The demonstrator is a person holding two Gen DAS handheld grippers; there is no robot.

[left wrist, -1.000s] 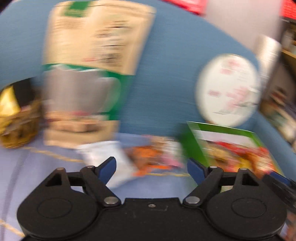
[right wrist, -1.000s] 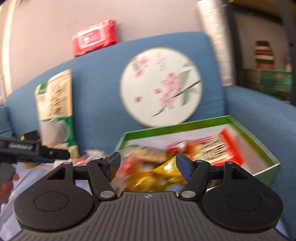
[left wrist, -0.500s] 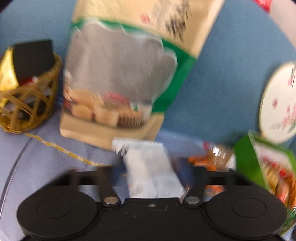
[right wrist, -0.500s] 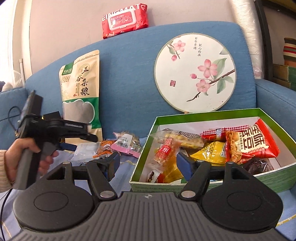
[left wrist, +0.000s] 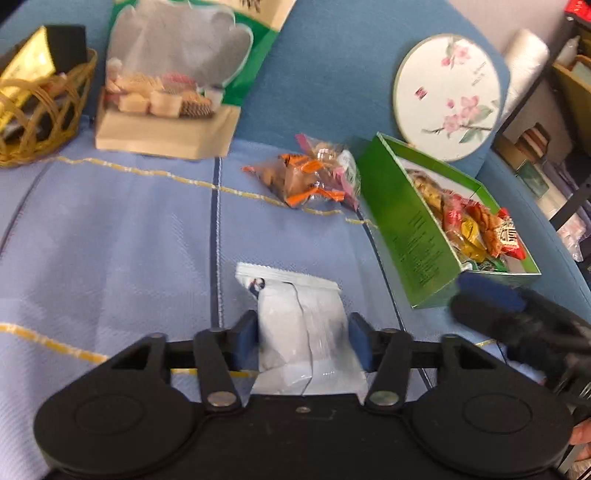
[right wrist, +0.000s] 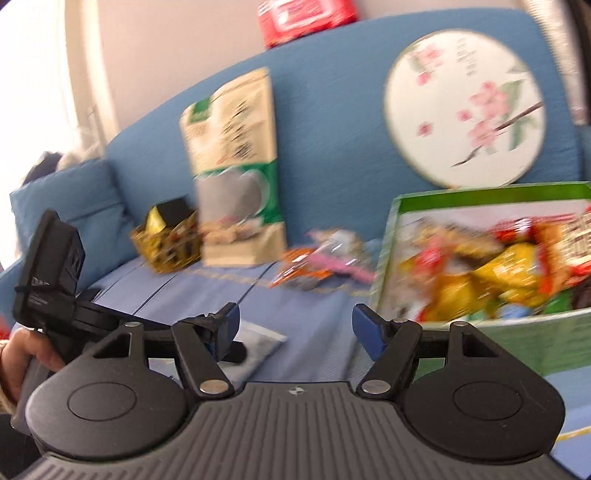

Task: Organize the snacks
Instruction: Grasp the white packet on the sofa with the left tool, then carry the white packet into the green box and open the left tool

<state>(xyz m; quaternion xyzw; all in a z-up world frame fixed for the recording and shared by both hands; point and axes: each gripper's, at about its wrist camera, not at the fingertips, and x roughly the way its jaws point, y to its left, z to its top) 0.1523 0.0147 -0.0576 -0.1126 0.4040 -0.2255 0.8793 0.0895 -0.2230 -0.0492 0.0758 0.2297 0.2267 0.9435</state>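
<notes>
A white snack packet (left wrist: 299, 325) lies on the light blue seat cover between the fingers of my left gripper (left wrist: 303, 339). Its jaws are opening, and the blue pads stand at the packet's sides without squeezing it. The right wrist view shows the same packet (right wrist: 258, 343) flat on the seat under the left gripper. My right gripper (right wrist: 295, 328) hangs open and empty above the seat, left of the green box (right wrist: 480, 343) full of wrapped snacks. A small pile of orange and pink packets (left wrist: 310, 177) lies beside the box (left wrist: 406, 236).
A large beige-and-green pouch (left wrist: 173, 74) leans on the blue sofa back, with a wicker basket (left wrist: 44, 122) to its left. A round flowered fan (left wrist: 447, 96) stands behind the box. A red wipes pack (right wrist: 306, 14) sits on the sofa top. Shelves stand at far right.
My left gripper has drawn back from the pouch and sunk toward the seat, with the white packet between its jaws, which now stand wider. The right wrist view has swung left and blurred.
</notes>
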